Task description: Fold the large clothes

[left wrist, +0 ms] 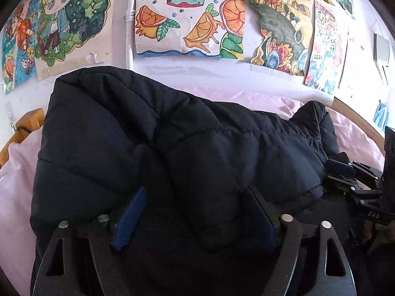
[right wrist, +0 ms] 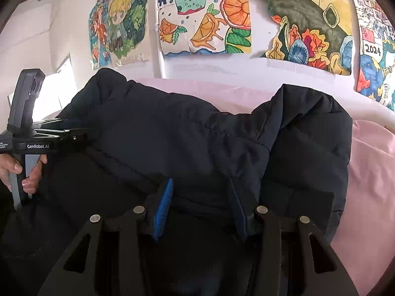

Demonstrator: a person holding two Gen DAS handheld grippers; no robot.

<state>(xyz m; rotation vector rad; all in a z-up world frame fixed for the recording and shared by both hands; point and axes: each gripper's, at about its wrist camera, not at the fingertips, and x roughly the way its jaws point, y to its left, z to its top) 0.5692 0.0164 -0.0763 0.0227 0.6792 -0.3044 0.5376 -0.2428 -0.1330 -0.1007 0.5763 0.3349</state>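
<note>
A large black puffer jacket (left wrist: 153, 143) lies bunched on a pink bedsheet (left wrist: 355, 133); it also shows in the right wrist view (right wrist: 172, 135). My left gripper (left wrist: 195, 197) has its blue-padded jaws spread wide, with a thick fold of the jacket lying between them. My right gripper (right wrist: 200, 187) also has its jaws apart, with jacket fabric between them. The left gripper shows at the left of the right wrist view (right wrist: 74, 133), pressed into the jacket's edge. The right gripper shows at the right edge of the left wrist view (left wrist: 343, 170).
A white wall with several colourful drawings (left wrist: 187, 14) rises behind the bed. A wooden bedpost (left wrist: 27, 123) stands at the far left. The pink sheet (right wrist: 370, 172) extends to the right of the jacket.
</note>
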